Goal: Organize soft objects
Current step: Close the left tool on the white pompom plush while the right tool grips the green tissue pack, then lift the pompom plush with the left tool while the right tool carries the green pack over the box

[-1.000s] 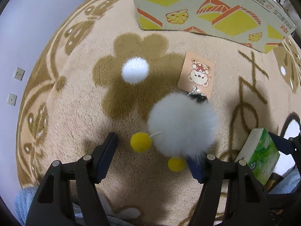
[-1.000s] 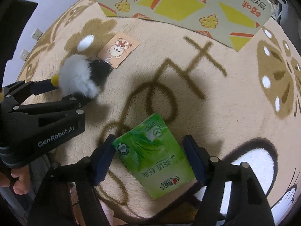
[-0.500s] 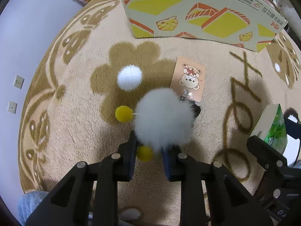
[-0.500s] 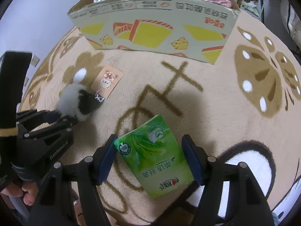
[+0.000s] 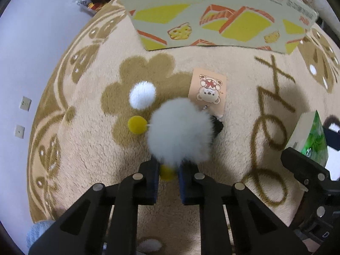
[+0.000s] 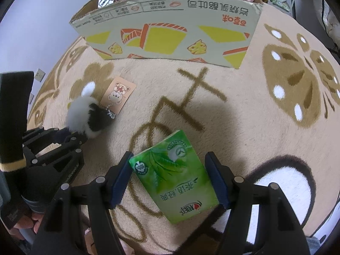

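Beige patterned rug, pale wall, sockets

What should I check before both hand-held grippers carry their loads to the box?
1. Left hand-held gripper shut on the fluffy toy: ok, pinching its yellow pompom.
2. Right hand-held gripper on the tissue pack: pack sits between the pads, squeeze cannot tell.
3. Toy's card tag clear of the rug: cannot tell.
4. Cardboard box open on top: ok.
5. Path to box unobstructed: ok.
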Demonstrator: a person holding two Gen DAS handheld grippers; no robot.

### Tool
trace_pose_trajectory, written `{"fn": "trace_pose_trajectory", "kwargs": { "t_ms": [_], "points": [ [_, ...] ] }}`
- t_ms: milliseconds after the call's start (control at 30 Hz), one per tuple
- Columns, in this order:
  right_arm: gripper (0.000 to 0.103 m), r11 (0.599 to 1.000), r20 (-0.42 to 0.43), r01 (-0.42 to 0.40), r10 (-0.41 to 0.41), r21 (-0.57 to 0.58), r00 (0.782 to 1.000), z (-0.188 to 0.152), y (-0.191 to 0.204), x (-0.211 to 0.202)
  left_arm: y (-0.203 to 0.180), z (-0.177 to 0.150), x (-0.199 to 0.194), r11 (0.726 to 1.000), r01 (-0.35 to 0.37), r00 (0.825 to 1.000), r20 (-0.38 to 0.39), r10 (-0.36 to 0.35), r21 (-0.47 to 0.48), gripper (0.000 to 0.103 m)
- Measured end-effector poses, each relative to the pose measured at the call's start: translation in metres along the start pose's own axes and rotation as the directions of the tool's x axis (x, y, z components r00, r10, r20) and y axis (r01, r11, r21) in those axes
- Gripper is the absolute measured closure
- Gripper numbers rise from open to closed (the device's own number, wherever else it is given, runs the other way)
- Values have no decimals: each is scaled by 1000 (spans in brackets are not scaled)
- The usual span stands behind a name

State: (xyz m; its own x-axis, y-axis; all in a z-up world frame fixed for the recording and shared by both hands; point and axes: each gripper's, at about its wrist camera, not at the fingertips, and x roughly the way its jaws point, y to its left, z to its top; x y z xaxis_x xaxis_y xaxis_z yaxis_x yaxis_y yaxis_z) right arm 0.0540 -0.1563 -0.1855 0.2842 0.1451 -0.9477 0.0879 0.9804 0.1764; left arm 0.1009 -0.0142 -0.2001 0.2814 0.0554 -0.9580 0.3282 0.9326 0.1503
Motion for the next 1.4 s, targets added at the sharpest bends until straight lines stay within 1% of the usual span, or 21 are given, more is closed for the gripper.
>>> {"fn": "trace_pose_trajectory", "kwargs": {
  "t_ms": [67, 133, 267, 333, 567, 900, 1133, 1200, 1267, 1400],
  "points": [
    [31, 1000, 20, -6, 6, 10, 1000, 0, -2, -4, 6, 2, -2, 999, 29, 1000, 1, -29, -36, 92],
    [31, 1000, 43, -7, 7, 18, 999, -1, -5, -10, 11, 3, -6, 997, 53, 998, 18, -52, -58, 93],
    [31, 999, 85, -22, 19, 32, 996, -2, -10, -18, 10, 7, -17, 997, 70, 995, 70, -67, -44, 93],
    [31, 999, 92, -25, 21, 38, 996, -2, -11, -19, 9, 6, -20, 995, 91, 993, 82, -88, -38, 93],
    [31, 998, 100, -33, 29, 45, 995, -2, -10, -18, 4, 8, -31, 998, 66, 990, 126, -62, -23, 93],
    [31, 997, 115, -45, 38, 62, 993, -3, -13, -21, 3, 6, -47, 997, 81, 982, 170, -78, -11, 93],
    [32, 993, 175, -78, 62, 88, 983, -1, -19, -32, 12, 12, -62, 994, 99, 971, 221, -87, -45, 93],
    [32, 992, 192, -90, 71, 92, 979, 0, -20, -36, 16, 14, -69, 994, 91, 965, 253, -73, -61, 94],
    [32, 990, 210, -103, 80, 101, 974, 1, -21, -39, 19, 16, -76, 992, 108, 957, 276, -85, -67, 94],
    [32, 983, 244, -135, 103, 122, 964, 3, -26, -45, 22, 19, -82, 993, 93, 953, 294, -67, -76, 94]
  ]
}}
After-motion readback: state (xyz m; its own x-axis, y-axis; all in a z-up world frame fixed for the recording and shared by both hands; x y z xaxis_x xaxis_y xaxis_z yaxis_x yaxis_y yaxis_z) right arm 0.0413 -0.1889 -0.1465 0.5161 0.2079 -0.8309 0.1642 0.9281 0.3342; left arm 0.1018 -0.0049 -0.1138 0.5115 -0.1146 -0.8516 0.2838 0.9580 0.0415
